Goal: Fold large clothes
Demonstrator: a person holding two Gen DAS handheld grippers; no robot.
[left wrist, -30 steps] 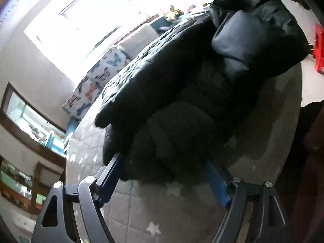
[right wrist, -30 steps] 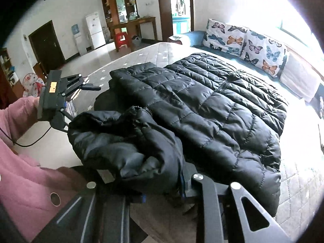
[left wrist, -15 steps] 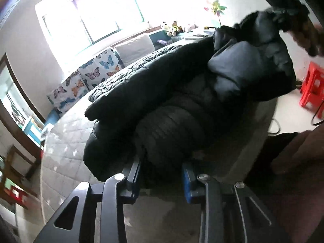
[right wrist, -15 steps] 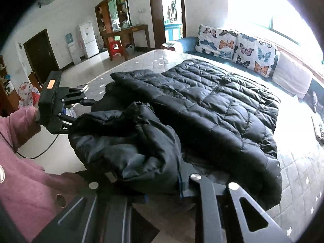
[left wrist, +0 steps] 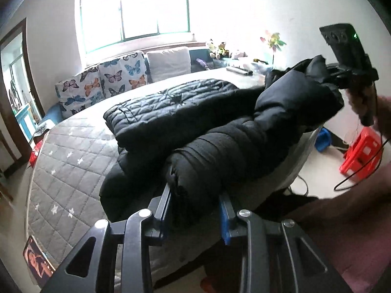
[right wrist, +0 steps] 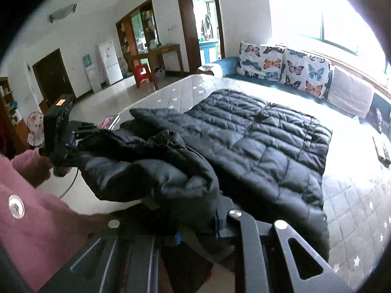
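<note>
A large black quilted puffer jacket (left wrist: 171,112) lies on a grey star-quilted mattress (left wrist: 68,161); it also shows in the right wrist view (right wrist: 264,141). My left gripper (left wrist: 195,210) is shut on a bunched end of the jacket at the mattress's near edge. My right gripper (right wrist: 198,222) is shut on another bunched part, held above the near edge. Each gripper shows in the other's view, the right one (left wrist: 347,73) and the left one (right wrist: 61,144), with jacket fabric stretched between them.
Butterfly cushions (left wrist: 102,85) and a white cushion (right wrist: 352,95) line the far side under a bright window. A red stool (left wrist: 361,156) and a cable lie on the floor at right. A phone (left wrist: 36,261) lies on the mattress corner. A remote (right wrist: 381,149) lies at right.
Both grippers have pulled back and lifted with the jacket's near part. The left gripper's fingers have closed in on the fabric. The jacket's far part now lies flatter on the mattress.
</note>
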